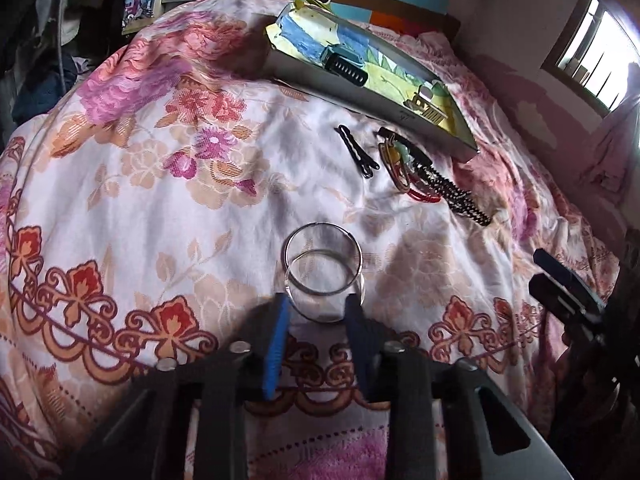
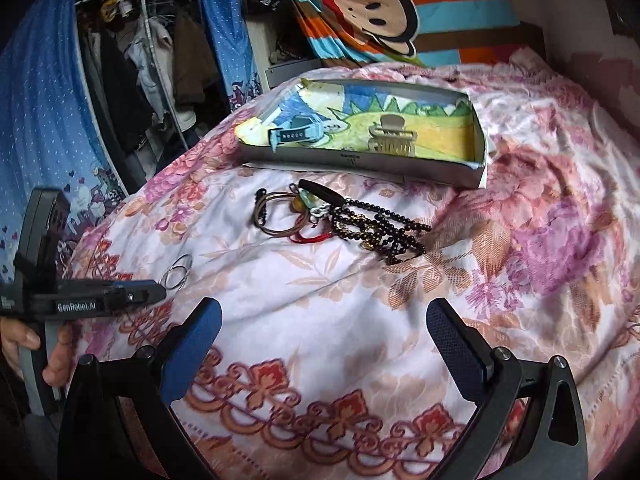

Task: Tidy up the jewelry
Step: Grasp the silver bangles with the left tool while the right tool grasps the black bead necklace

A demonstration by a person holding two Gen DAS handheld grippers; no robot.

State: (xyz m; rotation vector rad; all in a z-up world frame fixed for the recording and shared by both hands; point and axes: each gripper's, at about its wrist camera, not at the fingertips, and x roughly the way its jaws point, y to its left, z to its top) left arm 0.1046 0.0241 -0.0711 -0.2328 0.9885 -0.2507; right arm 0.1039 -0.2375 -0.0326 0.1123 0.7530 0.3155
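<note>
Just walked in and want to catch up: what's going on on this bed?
A person is sorting jewelry with two handheld grippers. The left gripper is at two silver bangles, its fingers on either side of the nearer one. The right gripper is open over the bedspread. More pieces lie beside the tray.

Left tool [image 1: 318, 308] narrowed, right tool [image 2: 322, 322] spread wide.

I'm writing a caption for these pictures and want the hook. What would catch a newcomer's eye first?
First, the two silver bangles lying overlapped on the floral bedspread, the left gripper closing around their near edge. Beyond them a tangle of black beads and cords lies in front of a shallow box lined with a child's drawing, a hair claw inside. The right gripper hangs open over bare cloth.
</note>
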